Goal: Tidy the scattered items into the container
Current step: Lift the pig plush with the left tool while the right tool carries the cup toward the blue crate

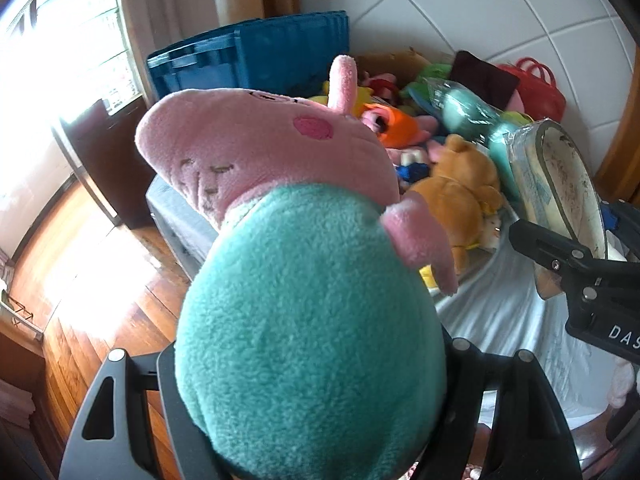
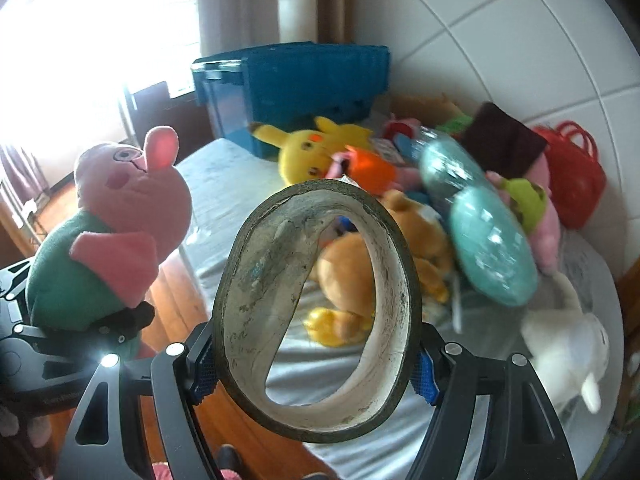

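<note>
While the bin waits beyond, a pig is clenched in the left tongs, a tape roll in the right tongs (both aloft); many toys remain on the bed.

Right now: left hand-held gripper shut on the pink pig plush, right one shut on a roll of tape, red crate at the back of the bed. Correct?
One thing is off: the crate is blue, not red, as the right wrist view shows. The rest holds: the left hand-held gripper is shut on the pig plush, and the right hand-held gripper is shut on the roll of tape.
</note>
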The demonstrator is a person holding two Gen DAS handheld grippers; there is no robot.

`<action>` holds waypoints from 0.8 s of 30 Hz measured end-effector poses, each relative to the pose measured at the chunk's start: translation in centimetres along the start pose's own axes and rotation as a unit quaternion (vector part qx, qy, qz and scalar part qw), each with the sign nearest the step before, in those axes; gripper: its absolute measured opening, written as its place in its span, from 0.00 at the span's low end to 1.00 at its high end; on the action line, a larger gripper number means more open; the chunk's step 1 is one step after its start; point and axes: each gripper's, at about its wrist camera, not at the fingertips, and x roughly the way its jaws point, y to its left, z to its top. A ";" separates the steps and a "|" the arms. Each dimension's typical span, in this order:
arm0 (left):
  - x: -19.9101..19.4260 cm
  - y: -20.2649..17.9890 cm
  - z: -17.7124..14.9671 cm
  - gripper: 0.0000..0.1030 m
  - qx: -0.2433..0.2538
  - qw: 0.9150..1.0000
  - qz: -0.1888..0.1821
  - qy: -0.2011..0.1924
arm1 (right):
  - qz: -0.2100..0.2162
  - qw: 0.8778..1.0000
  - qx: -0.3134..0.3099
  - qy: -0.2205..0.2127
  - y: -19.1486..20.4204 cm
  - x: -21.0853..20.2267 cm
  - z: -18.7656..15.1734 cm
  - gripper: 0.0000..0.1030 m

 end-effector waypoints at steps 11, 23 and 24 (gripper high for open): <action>-0.7 9.9 -0.3 0.72 -0.006 1.000 0.000 -0.022 | -0.001 1.000 -0.017 -0.014 9.3 1.1 2.8 0.72; 1.8 15.9 0.1 0.72 -0.024 1.000 -0.006 -0.013 | -0.005 0.999 -0.036 -0.004 15.8 4.5 5.9 0.72; 2.2 16.3 0.3 0.72 -0.026 1.000 -0.006 -0.013 | -0.003 0.999 -0.039 -0.005 16.1 5.0 6.5 0.72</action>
